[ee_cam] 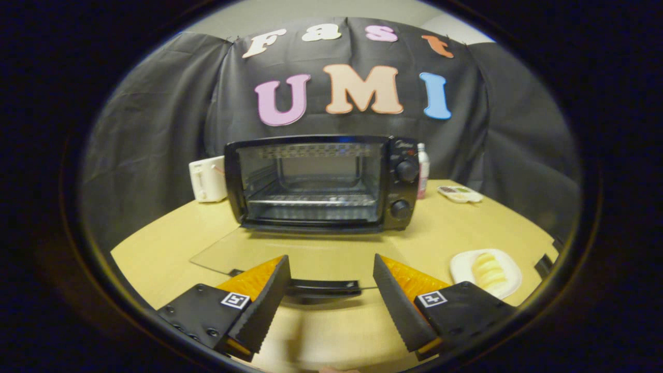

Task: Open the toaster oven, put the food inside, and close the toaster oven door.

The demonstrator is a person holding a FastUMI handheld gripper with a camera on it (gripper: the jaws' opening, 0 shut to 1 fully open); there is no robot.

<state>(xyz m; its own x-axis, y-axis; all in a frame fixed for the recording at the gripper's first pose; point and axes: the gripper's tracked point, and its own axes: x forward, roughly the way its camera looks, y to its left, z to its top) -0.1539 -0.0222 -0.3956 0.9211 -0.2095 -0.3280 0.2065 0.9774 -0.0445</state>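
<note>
Toaster oven [321,181] sits toward the table's [155,259] back edge, its glass door [290,254] folded down flat toward the gripper [331,269], the door handle [323,286] lying between the spread fingers, untouched. The gripper is wide and holds nothing. Food [487,269] rests on a white plate [510,280] near the table's right edge, with bare tabletop between it and the oven.

Cloth-walled test booth [155,129] with wooden table [155,259]

gripper [331,272] level, jaws spread wide, seemingly holding nothing.
</note>
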